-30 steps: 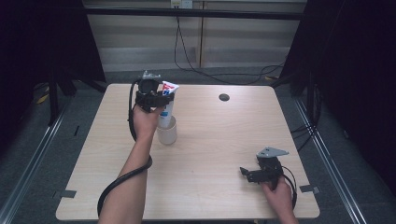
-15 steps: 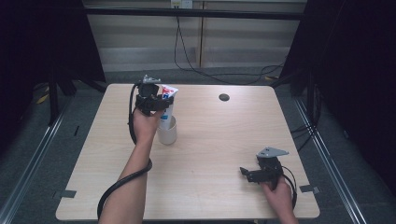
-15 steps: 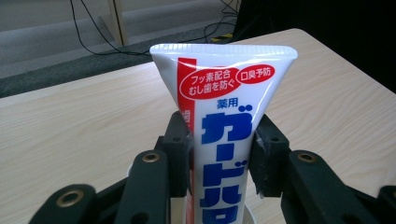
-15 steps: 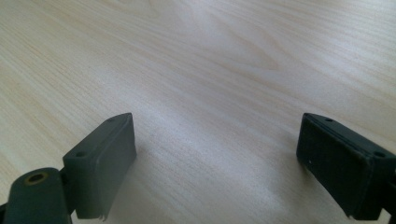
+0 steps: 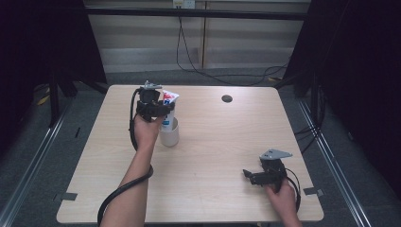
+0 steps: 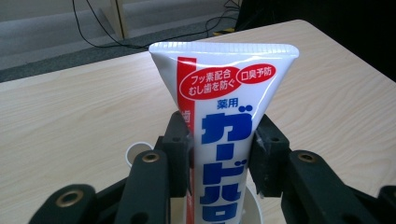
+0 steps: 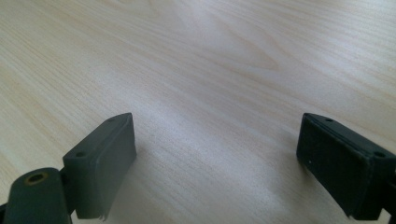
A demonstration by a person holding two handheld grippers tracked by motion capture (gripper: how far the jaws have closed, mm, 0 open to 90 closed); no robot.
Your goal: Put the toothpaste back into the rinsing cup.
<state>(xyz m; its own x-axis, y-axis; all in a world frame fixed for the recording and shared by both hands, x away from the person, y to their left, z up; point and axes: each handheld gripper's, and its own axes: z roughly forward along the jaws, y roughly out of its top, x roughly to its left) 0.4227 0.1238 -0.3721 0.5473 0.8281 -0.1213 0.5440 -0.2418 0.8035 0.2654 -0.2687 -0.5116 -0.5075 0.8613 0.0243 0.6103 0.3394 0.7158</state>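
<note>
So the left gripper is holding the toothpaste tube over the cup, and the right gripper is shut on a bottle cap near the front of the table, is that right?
Not quite. The left gripper does hold the toothpaste tube over the cup, but the right gripper holds nothing: the right gripper view shows its jaws wide apart over the bare table.

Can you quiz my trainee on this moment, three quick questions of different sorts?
1. True or false: the left gripper is shut on the tube.
2. What stands right under the tube? A) cup B) bowl C) box
3. Fill in: the right gripper's jaws stand ___ over the bare table.

Key:
1. True; its pads press the tube's sides.
2. A, the white cup.
3. Open, nothing between them.
</note>
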